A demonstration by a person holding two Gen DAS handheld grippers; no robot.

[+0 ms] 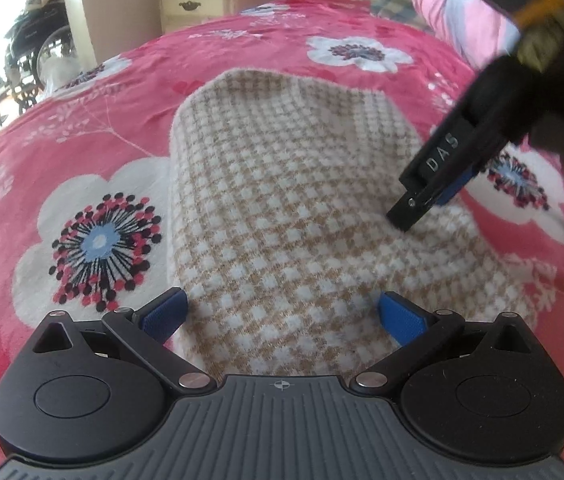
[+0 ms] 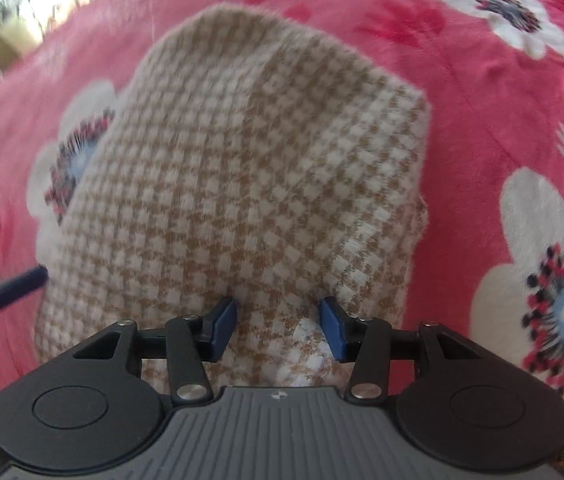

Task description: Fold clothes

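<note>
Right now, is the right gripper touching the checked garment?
Touching. The left wrist view shows the right gripper with its fingertip pressed into the checked garment.

You've got a bed [image 1: 242,40] covered by a pink plush blanket [image 1: 130,92] printed with big white flowers. Directly on it, mid-bed, lies a folded beige-and-white houndstooth knit garment [image 1: 282,208], one end rounded, fabric bunched at the near end. A pink-and-pale quilt bundle [image 1: 462,16] sits at the far right edge.

Tan-and-white houndstooth knit garment [image 1: 282,200], folded into a compact, slightly rumpled stack, lying flat
</note>
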